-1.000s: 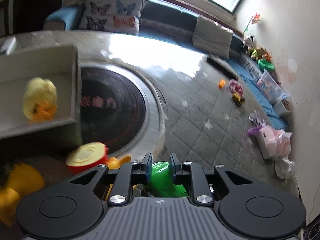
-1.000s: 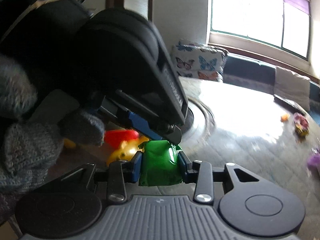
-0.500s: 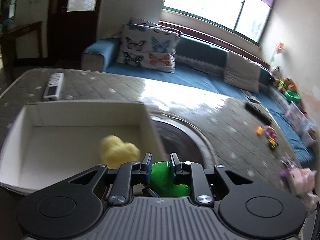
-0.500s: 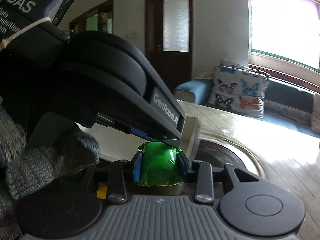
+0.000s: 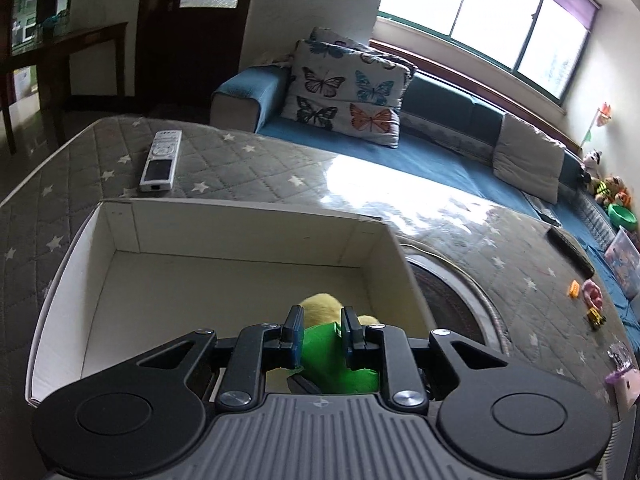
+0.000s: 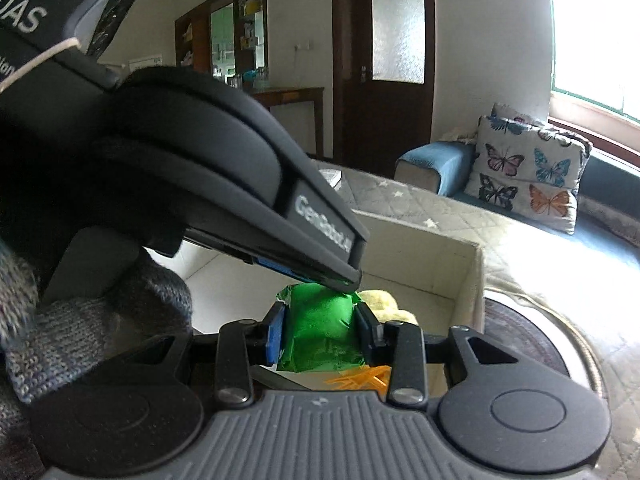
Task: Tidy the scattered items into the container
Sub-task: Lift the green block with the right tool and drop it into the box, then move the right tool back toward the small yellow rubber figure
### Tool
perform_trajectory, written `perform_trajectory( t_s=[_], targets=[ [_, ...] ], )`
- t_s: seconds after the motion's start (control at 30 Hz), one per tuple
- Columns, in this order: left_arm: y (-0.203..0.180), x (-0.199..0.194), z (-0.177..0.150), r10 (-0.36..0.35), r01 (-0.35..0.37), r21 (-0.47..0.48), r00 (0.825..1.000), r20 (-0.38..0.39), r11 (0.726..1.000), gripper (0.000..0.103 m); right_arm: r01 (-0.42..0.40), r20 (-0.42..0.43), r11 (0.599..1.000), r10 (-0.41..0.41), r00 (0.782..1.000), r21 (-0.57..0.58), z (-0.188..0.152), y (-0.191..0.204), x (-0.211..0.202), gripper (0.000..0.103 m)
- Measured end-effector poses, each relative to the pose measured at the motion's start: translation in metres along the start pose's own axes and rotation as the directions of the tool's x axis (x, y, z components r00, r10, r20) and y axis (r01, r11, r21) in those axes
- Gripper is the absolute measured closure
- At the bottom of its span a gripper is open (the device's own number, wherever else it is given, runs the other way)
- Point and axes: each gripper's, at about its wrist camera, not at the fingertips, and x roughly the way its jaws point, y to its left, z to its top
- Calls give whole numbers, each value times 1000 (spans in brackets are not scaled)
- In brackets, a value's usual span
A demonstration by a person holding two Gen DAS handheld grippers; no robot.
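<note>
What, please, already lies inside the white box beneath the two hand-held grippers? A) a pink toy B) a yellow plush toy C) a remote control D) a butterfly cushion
B: a yellow plush toy lies on the floor of the white box, just beyond the green item gripped above it.

Right hand-held gripper [image 6: 320, 334] clamps a green packet [image 6: 320, 336] above the white box [image 6: 460, 264].

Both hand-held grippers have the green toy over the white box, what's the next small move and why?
Probably lower it slightly and open both. The left hand-held gripper and right hand-held gripper pinch the green toy above the white box, just over the yellow plush duck.
</note>
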Motion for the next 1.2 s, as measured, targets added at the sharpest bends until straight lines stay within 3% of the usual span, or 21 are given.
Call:
perform_trajectory(
  t_s=[0.47,0.53,0.9,1.0,1.2],
  targets=[
    [23,2,-10,-1,1,-79,1000,-10,997,79,-7,-27,1000,7,1000,19,-3,-4,24,64],
    [25,1,-11,-1,0,-93,1000,-11,996,79,-14,-26,999,15,1000,32,-5,-2,20,59],
    [35,-14,-18,6,-7,-125,1000,-8,992,77,-7,5,999,7,1000,38,-7,9,-4,51],
    [33,-20,-22,-5,4,-121,1000,-3,993,77,5,19,999,-6,1000,43,-10,11,-14,37],
    [26,-33,-35,-29,29,-111,1000,0,993,77,34,40,998,-36,999,43,-22,13,-43,26]
  ],
)
